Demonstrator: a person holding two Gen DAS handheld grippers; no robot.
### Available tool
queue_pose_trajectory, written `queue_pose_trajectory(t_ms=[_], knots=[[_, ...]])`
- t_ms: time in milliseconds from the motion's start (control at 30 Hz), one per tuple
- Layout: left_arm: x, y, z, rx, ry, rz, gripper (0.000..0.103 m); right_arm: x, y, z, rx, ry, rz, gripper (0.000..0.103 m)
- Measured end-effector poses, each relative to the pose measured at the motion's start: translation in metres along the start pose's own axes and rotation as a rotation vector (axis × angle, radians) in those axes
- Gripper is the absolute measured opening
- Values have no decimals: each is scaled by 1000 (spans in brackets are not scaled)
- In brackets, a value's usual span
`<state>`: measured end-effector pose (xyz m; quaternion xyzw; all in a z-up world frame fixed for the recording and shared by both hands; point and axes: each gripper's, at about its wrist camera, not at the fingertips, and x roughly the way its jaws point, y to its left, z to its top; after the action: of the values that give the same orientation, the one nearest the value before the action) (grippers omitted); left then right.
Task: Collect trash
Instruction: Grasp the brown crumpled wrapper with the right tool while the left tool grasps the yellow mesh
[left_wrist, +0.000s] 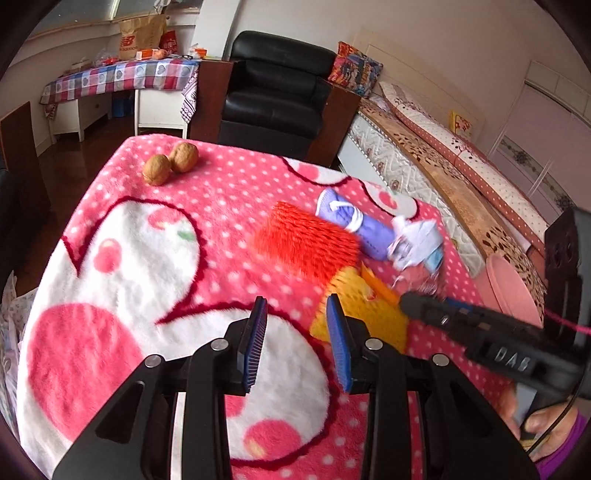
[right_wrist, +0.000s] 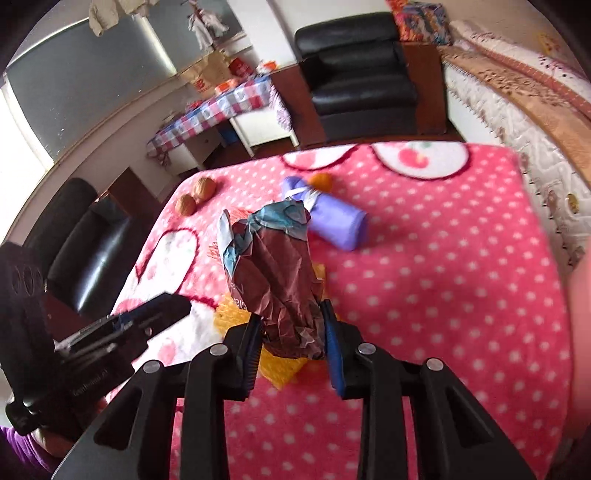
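My right gripper (right_wrist: 291, 317) is shut on a crumpled brown wrapper (right_wrist: 280, 288) with a blue-white torn top, held up off the pink dotted blanket (right_wrist: 443, 295). From the left wrist view that gripper (left_wrist: 408, 301) comes in from the right, and the wrapper (left_wrist: 415, 243) is blurred. Over the blanket's white patch my left gripper (left_wrist: 295, 306) stands open with nothing between its fingers; it also shows at the left as the left gripper (right_wrist: 162, 310). On the blanket lie a red foam net (left_wrist: 306, 240), a yellow foam net (left_wrist: 354, 314) and a purple roll (left_wrist: 354, 225) tied with white string.
Two walnuts (left_wrist: 170, 162) rest near the blanket's far left corner. A pink bin (left_wrist: 506, 288) stands beside the table at the right. A small orange object (right_wrist: 319, 181) lies behind the purple roll. Beyond the table are a black armchair (left_wrist: 273, 92) and a bed (left_wrist: 443, 166).
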<state>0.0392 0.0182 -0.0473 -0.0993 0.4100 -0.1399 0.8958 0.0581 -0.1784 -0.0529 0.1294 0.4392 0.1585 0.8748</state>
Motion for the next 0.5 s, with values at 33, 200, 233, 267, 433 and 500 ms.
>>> queue_pose_trajectory(t_ms=[33, 200, 233, 267, 433, 500], knots=[[2, -3, -1, -1, 8, -7, 33, -5, -4, 0, 6, -11, -12, 29], [22, -10, -2, -67, 57, -35, 33, -25, -17, -6, 16, -46, -41, 30], [26, -10, -1, -86, 71, -37, 33, -27, -19, -8, 15, -49, -45, 30], [31, -10, -1, -102, 83, -29, 33, -30, -22, -9, 14, -53, -49, 30], [37, -22, -5, -80, 72, 29, 33, -41, -32, -14, 12, -71, -56, 30], [33, -30, -5, -51, 52, 38, 29, -45, -36, -17, 16, -73, -51, 30]])
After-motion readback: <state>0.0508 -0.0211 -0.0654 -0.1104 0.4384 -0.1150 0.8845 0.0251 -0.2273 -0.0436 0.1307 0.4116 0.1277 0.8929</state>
